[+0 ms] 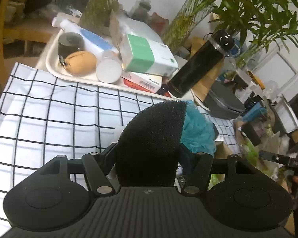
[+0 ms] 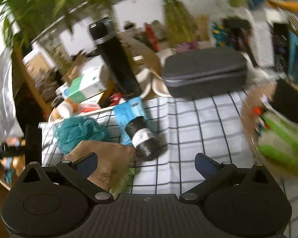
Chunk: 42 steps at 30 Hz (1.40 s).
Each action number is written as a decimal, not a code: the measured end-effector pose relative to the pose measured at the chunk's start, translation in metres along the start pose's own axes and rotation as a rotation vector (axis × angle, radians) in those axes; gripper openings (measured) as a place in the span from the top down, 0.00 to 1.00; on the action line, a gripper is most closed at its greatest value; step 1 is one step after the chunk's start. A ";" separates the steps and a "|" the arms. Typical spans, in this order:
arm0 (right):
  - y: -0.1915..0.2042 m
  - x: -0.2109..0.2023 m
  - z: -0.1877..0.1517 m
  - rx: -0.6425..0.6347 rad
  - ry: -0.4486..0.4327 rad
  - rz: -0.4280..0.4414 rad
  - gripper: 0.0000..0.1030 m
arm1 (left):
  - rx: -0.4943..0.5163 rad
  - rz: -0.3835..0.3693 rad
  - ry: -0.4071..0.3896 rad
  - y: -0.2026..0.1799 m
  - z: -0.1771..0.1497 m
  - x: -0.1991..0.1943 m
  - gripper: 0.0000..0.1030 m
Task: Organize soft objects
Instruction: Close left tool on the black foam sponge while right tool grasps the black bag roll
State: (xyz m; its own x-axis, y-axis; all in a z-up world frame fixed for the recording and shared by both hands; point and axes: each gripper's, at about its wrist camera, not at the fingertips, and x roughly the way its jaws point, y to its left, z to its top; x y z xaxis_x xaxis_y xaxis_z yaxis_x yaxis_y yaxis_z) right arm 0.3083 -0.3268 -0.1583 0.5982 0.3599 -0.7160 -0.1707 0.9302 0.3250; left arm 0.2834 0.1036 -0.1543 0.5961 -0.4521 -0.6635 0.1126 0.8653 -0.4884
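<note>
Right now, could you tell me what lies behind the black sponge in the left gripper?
Behind the black sponge, a teal mesh pouf shows at its right edge, lying on the checked cloth. The sponge covers the pouf's left part and the cloth directly behind.

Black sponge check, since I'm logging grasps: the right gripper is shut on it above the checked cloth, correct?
Not quite. The left gripper is shut on the black sponge above the checked cloth, as the left wrist view shows. The right gripper is open and holds nothing.
</note>
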 end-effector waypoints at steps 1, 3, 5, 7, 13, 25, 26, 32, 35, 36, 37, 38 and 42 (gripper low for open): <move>0.003 0.003 0.002 -0.021 0.002 0.010 0.00 | 0.007 0.008 -0.004 0.000 0.001 0.000 0.39; 0.006 0.008 0.004 -0.042 0.007 0.035 0.00 | 0.014 0.016 -0.012 0.000 0.000 -0.002 0.39; 0.009 0.014 0.007 -0.067 0.006 0.052 0.00 | 0.012 0.015 -0.019 0.000 0.001 -0.003 0.39; 0.011 0.022 0.009 -0.084 0.009 0.049 0.00 | 0.011 0.012 -0.027 0.000 0.002 -0.004 0.39; 0.014 0.056 0.011 -0.152 0.028 -0.017 0.13 | 0.024 0.025 -0.022 0.000 0.001 -0.002 0.39; 0.019 0.115 0.020 -0.258 0.079 -0.060 0.31 | 0.015 0.020 -0.011 0.005 0.003 0.001 0.39; 0.020 0.118 0.021 -0.268 0.083 -0.062 0.31 | 0.013 0.021 -0.010 0.005 0.003 0.001 0.39; 0.024 0.137 0.021 -0.308 0.110 -0.070 0.43 | 0.025 0.027 -0.012 0.004 0.003 0.002 0.39; 0.022 0.144 0.020 -0.301 0.127 -0.058 0.53 | 0.023 0.022 -0.014 0.004 0.003 0.002 0.39; 0.022 0.147 0.019 -0.304 0.136 -0.061 0.54 | 0.024 0.022 -0.013 0.004 0.003 0.002 0.39; 0.022 0.148 0.018 -0.312 0.134 -0.063 0.54 | 0.026 0.020 -0.011 0.004 0.003 0.003 0.39; 0.023 0.147 0.017 -0.319 0.133 -0.065 0.54 | 0.029 0.016 -0.008 0.004 0.003 0.003 0.39; 0.024 0.142 0.019 -0.321 0.128 -0.082 0.55 | 0.027 0.001 -0.017 0.003 0.003 0.001 0.39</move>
State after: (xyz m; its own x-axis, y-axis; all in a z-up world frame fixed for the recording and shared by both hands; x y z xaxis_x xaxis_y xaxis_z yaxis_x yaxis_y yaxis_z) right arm 0.4040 -0.2546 -0.2402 0.5208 0.2701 -0.8098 -0.3753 0.9245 0.0669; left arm 0.2870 0.1062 -0.1546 0.6097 -0.4476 -0.6541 0.1336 0.8715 -0.4718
